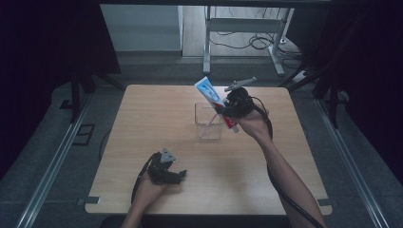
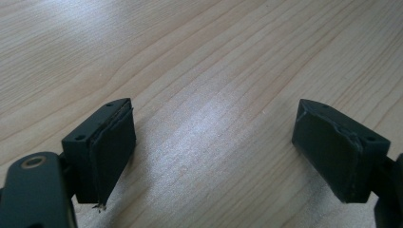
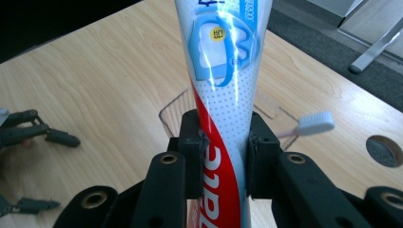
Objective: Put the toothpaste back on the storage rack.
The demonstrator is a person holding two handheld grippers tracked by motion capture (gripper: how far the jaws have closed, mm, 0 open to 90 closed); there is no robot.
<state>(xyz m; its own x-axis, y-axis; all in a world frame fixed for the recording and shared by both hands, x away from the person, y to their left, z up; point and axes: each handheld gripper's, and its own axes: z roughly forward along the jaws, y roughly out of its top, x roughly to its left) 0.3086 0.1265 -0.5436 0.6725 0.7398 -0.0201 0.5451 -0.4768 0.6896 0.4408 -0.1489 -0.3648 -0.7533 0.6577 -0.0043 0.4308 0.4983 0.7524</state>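
Observation:
My right gripper [image 1: 229, 113] [image 3: 223, 142] is shut on a white, blue and red toothpaste tube [image 1: 213, 98] [image 3: 223, 80], held tilted above a clear plastic cup [image 1: 208, 122] [image 3: 173, 111] near the table's middle. A toothbrush [image 3: 311, 124] with a white head and a pinkish handle leans in the cup [image 1: 212, 118]. My left gripper [image 1: 179, 175] [image 2: 214, 152] rests low over the wooden table [image 1: 157, 118] near its front edge, jaws wide apart with only bare wood [image 2: 209, 95] between them. The left gripper [image 3: 38, 166] also shows in the right gripper view.
A round cable hole [image 3: 384, 151] sits in the tabletop near the right gripper. Beyond the table's far edge stand a white metal desk frame [image 1: 247, 33] and loose cables [image 1: 259, 42] on the floor. Dark curtains flank both sides.

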